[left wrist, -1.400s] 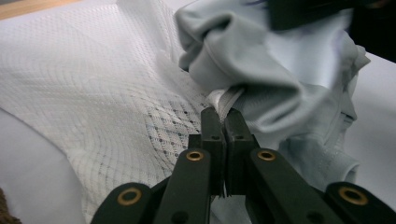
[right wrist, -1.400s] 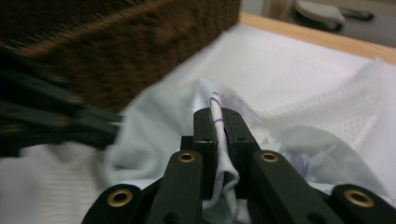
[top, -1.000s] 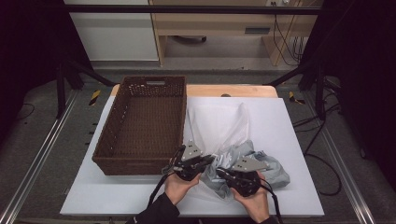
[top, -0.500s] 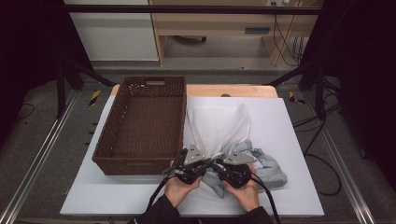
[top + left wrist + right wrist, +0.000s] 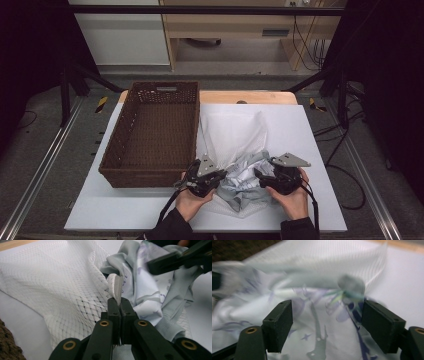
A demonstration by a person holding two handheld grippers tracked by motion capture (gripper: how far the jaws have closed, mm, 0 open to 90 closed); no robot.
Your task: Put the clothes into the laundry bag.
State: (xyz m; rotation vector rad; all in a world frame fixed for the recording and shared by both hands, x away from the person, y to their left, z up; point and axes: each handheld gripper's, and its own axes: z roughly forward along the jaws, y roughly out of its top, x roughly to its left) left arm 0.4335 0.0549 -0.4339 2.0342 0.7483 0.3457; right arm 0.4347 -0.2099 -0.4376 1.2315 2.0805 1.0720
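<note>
At the near edge of the white table (image 5: 320, 130) we see a person's two hands, each holding a black two-jaw gripper, set on either side of a crumpled pale grey-blue printed garment (image 5: 245, 182). The left gripper (image 5: 216, 176) sits just left of the heap, and its jaws are fully closed on a folded hem of the garment, pinched upright between the pads, as the left gripper view makes plain (image 5: 119, 305). The right gripper (image 5: 261, 176) is just right of the heap, and its jaws have just been opening; in the right gripper view they stand wide apart (image 5: 327, 323), the printed cloth lies loosely between and beneath them, and neither pad presses on it. So the garment lies between the two hands, bunched with no clear long axis, held by the left side alone; we judge that the free right gripper is placed to take a new hold on the cloth just ahead of it. Behind the garment, a white mesh laundry bag (image 5: 232, 130) spreads flat away from us, partly under the heap. To its left, beside the left hand and running away from us, stands an empty brown wicker basket (image 5: 117, 155).
</note>
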